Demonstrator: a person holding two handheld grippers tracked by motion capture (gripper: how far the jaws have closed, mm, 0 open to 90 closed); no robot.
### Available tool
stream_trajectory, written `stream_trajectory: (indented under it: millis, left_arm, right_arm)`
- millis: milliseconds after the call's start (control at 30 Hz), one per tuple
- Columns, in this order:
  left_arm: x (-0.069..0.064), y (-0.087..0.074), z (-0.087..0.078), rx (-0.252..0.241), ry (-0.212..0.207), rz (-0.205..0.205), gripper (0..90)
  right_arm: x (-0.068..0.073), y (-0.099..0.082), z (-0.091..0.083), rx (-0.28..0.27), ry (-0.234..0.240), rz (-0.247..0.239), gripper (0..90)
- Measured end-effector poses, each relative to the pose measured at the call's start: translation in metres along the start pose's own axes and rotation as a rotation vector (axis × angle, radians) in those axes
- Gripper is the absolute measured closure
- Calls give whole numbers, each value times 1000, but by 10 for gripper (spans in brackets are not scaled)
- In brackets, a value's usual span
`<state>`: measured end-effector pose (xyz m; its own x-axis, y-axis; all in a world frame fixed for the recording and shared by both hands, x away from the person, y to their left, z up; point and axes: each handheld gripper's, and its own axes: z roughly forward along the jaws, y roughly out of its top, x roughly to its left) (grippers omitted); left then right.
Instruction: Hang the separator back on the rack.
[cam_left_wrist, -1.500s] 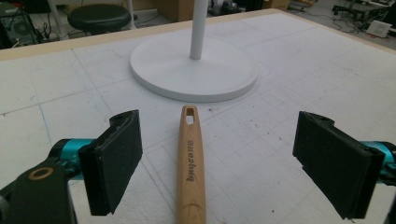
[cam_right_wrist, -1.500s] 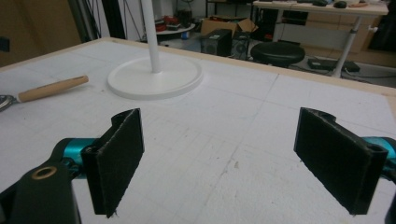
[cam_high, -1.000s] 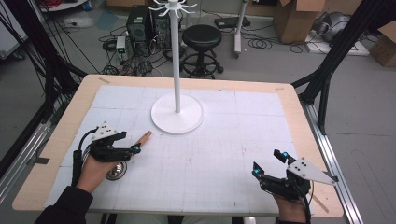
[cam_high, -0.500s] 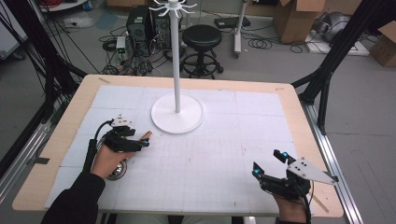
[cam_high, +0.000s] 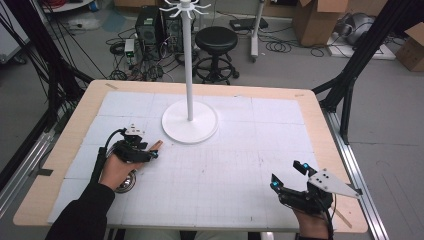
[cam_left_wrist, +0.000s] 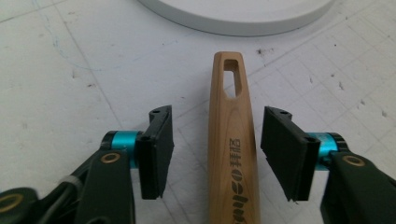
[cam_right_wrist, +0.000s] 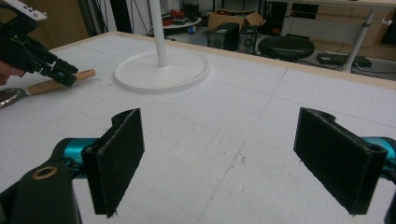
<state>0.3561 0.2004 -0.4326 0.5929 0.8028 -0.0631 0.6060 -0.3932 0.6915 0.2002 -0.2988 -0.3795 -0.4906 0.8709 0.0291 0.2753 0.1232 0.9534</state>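
A utensil with a wooden handle (cam_left_wrist: 232, 140) and a metal head (cam_high: 126, 183) lies flat on the white mat, left of centre. Its handle tip (cam_high: 156, 145) has a hanging slot and points toward the white stand base (cam_high: 190, 122). My left gripper (cam_high: 150, 152) sits low over the handle, open, with a jaw on either side and a gap to the wood (cam_left_wrist: 215, 144). My right gripper (cam_high: 287, 176) is open over bare mat near the front right, nothing between its jaws (cam_right_wrist: 233, 158). From there the left gripper (cam_right_wrist: 63, 74) and handle (cam_right_wrist: 56, 84) show far left.
A tall white pole (cam_high: 188, 60) with hooks at its top rises from the round base at the table's middle back. The wooden table edge (cam_high: 340, 165) runs close to the right hand. A black stool (cam_high: 216, 40) and computer towers stand on the floor beyond.
My left gripper has moved forward along the utensil, from over the metal head toward the handle's tip, and now straddles the handle. The right gripper has stayed in place.
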Motion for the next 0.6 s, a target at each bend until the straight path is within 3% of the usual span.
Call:
stream_trajectory:
  millis: [333, 600]
  left_arm:
    - [-1, -1, 2, 20, -14, 40, 579]
    - [-1, -1, 2, 23, -13, 42, 646]
  right_arm:
    - [0, 0, 0, 2, 1, 0, 147]
    - [0, 0, 1, 8, 2, 2, 147]
